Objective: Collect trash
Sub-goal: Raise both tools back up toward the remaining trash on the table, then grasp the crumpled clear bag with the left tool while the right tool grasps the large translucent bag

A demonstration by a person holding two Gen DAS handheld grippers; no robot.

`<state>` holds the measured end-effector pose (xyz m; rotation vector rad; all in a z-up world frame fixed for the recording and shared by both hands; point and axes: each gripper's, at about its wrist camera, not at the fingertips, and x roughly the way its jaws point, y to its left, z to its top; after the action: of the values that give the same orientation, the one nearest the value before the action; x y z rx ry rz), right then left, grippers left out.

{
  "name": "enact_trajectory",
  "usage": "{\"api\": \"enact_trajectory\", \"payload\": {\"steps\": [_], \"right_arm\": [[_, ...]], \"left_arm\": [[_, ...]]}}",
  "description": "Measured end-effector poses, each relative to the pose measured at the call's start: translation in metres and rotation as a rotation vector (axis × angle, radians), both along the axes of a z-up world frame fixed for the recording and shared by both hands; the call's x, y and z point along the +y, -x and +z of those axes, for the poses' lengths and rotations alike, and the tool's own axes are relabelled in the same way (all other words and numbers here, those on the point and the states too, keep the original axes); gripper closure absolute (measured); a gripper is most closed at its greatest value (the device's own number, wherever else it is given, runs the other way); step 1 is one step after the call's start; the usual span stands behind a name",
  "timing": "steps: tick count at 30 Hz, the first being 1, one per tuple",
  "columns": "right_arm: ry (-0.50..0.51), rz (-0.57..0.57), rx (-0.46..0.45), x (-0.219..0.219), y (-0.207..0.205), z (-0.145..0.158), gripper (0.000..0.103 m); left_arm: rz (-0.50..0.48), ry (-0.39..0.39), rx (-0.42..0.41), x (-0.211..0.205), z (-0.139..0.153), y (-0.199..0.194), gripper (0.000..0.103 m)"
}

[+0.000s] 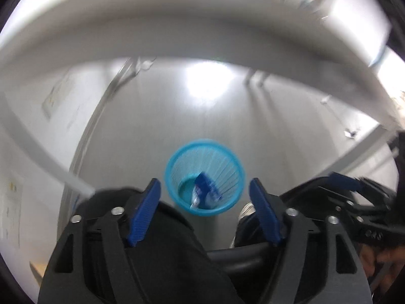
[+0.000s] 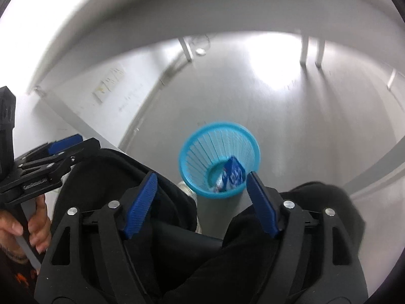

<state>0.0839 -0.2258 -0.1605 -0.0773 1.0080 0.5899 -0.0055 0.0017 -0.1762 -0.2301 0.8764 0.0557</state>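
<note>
The pale floor (image 1: 157, 116) carries the blue wastebasket (image 1: 174, 177), and a blue-and-white wrapper (image 1: 206, 192) already lies at its bottom. My left tool (image 1: 205, 210) and right tool (image 2: 201, 202) both hang above it, jaws apart and empty. I judge this drop done; next I need more trash.

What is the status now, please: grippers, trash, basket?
Left gripper open, empty. Right gripper open, empty. Blue wrapper lies inside the blue basket on the floor. Nothing blocks the basket.
</note>
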Motion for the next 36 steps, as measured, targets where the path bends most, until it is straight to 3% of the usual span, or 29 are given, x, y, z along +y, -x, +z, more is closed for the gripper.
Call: {"api": "enact_trajectory", "payload": {"steps": [6,8,14,17,23,36], "right_arm": [[-0.050,0.023,-0.131,-0.004,0.021,0.061,0.028],[-0.086,0.018,-0.182,-0.007,0.024,0.084,0.025],[-0.182,-0.024,-0.341,-0.013,0.020,0.145,0.015],[-0.201,-0.028,-0.375,-0.011,0.006,0.158,0.014],[-0.226,-0.042,-0.414,0.005,-0.029,0.181,0.009],[-0.149,-0.031,-0.432,0.047,-0.098,0.198,0.009]], "left_arm": [[0.006,0.000,-0.263,0.008,0.063,0.032,0.011],[0.031,0.000,-0.320,0.014,0.082,0.037,0.006],[0.074,-0.046,-0.444,0.033,0.128,0.035,0.006],[0.110,-0.057,-0.468,0.036,0.146,0.029,0.006],[0.136,-0.007,-0.456,0.055,0.168,0.002,0.006],[0.160,0.017,-0.389,0.074,0.181,-0.078,0.006]]}}
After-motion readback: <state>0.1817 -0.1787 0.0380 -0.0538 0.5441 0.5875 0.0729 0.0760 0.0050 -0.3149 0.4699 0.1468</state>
